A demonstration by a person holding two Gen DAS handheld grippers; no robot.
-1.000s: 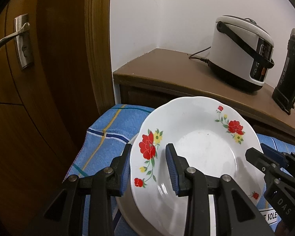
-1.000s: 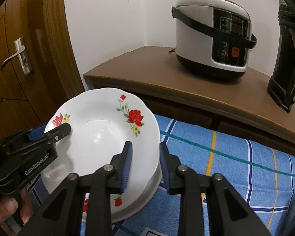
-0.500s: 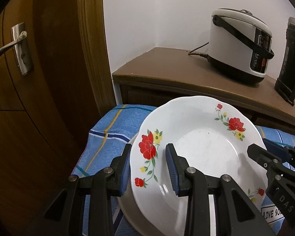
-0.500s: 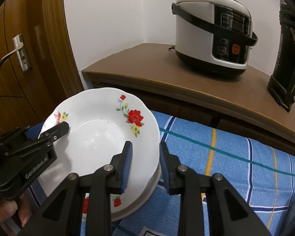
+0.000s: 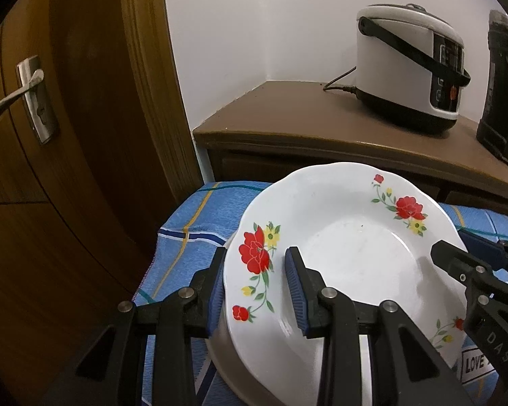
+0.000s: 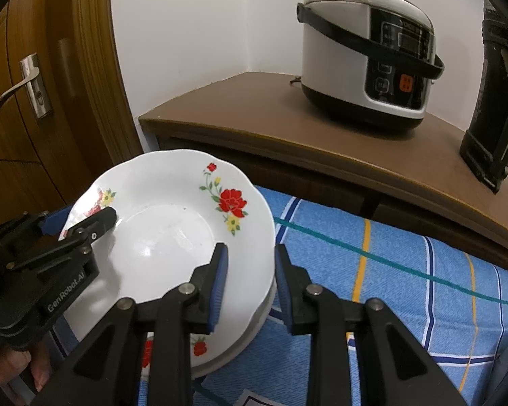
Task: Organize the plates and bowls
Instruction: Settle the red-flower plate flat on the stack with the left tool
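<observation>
While both tools stay clenched on the white red-flowered plate, left tool & right tool at opp. rims, it's tilted slightly vs. 1 s ago.

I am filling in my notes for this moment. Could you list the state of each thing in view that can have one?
Floral plate: gripped at opposite rim edges, on top of a stack.
Left gripper: jaws shut on the plate rim.
Right gripper: jaws shut on the plate rim.
Rice cooker: lid closed, handle folded back.
Door: closed.
</observation>
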